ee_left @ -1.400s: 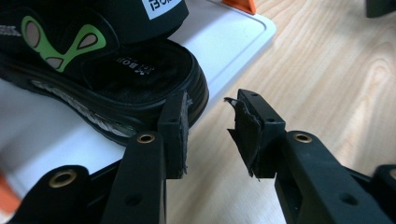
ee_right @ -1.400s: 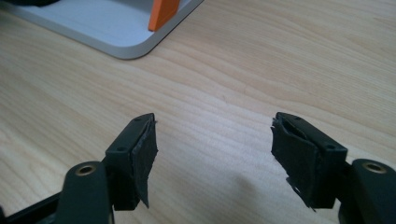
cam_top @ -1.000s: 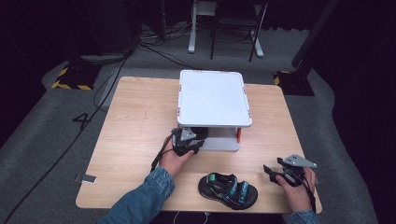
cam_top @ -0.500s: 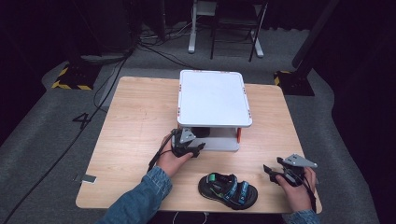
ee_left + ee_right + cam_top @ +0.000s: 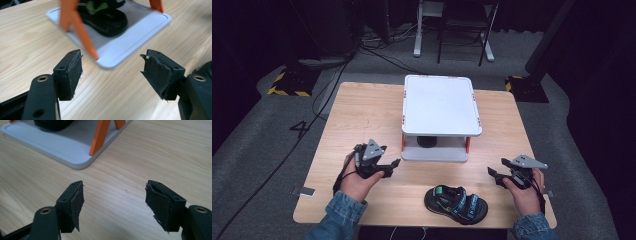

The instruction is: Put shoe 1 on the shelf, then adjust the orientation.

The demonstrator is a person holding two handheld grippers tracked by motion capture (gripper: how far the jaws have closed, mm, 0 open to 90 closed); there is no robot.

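Note:
A white two-tier shelf (image 5: pixel 440 105) on orange legs stands mid-table. One black sandal (image 5: pixel 427 142) rests on its lower tray (image 5: pixel 130 42), under the top board; the left gripper view shows this sandal (image 5: pixel 106 17) behind an orange leg (image 5: pixel 75 27). A second black sandal with green and blue trim (image 5: pixel 455 204) lies on the wood near the front edge. My left gripper (image 5: pixel 391 167) is open and empty, left of the shelf's front corner, its fingertips (image 5: pixel 111 72) a short way from the tray. My right gripper (image 5: pixel 496 171) is open and empty, right of the loose sandal.
The wooden table (image 5: pixel 362 115) has bare wood on its left side and in front of the shelf. The shelf's tray corner (image 5: pixel 75 160) and an orange leg (image 5: pixel 100 135) lie ahead of the right jaws. Chair legs and cables sit on the floor beyond.
My left gripper has drawn back from the shelf's lower tier, toward the left and the near edge, with nothing in it. The right gripper and the loose sandal have stayed put.

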